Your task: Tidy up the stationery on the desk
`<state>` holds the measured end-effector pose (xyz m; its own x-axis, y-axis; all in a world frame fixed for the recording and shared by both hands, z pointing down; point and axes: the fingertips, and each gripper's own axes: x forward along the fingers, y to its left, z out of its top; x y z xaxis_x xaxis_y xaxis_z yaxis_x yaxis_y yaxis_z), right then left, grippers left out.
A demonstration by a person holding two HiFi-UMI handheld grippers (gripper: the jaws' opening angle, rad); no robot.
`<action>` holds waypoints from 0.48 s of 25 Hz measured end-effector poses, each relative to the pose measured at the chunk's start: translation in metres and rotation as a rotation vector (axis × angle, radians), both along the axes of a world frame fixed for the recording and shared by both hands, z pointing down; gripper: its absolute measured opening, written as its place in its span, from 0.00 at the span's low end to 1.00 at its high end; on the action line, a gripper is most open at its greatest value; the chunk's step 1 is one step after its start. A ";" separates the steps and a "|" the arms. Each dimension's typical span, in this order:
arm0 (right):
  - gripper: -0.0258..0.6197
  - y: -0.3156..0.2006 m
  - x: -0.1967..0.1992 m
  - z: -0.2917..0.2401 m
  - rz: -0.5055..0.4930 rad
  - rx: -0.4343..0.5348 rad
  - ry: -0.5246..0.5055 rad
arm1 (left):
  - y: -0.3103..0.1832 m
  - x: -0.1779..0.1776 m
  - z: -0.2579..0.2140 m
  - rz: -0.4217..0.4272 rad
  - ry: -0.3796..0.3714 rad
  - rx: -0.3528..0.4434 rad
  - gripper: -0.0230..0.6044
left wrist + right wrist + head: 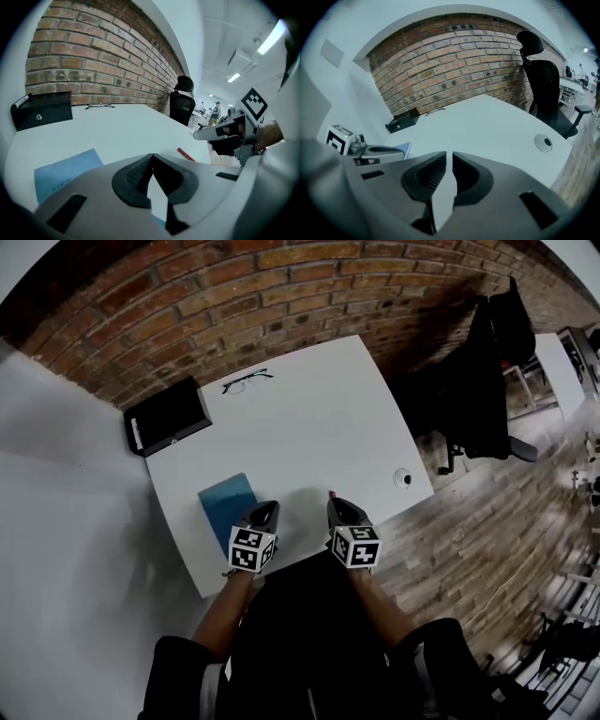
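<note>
While both hover over the white counter (309,409), the left tongs (152,156) and right tongs (449,153) are closed and empty; a flat blue paper sheet (228,499) lies beside the left, a slim red pen (186,154) by the right.

Blue sheet (228,498) corner hidden under left gripper (270,507); sheet's writing illegible; red pen (186,154) near end behind same gripper.
</note>
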<state>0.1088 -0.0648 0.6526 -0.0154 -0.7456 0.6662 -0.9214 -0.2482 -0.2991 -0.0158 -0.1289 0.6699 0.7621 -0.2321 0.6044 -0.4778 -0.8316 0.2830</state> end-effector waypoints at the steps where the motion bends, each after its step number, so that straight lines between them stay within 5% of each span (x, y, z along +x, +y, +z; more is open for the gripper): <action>1: 0.09 0.004 0.001 0.003 0.002 -0.011 0.003 | 0.001 0.003 0.000 0.008 0.002 -0.001 0.06; 6: 0.21 0.024 0.001 0.021 0.010 -0.074 0.019 | 0.009 0.008 0.003 0.029 0.005 -0.015 0.06; 12: 0.21 0.042 -0.003 0.047 -0.029 -0.184 0.028 | 0.016 0.005 0.006 0.028 0.002 -0.024 0.06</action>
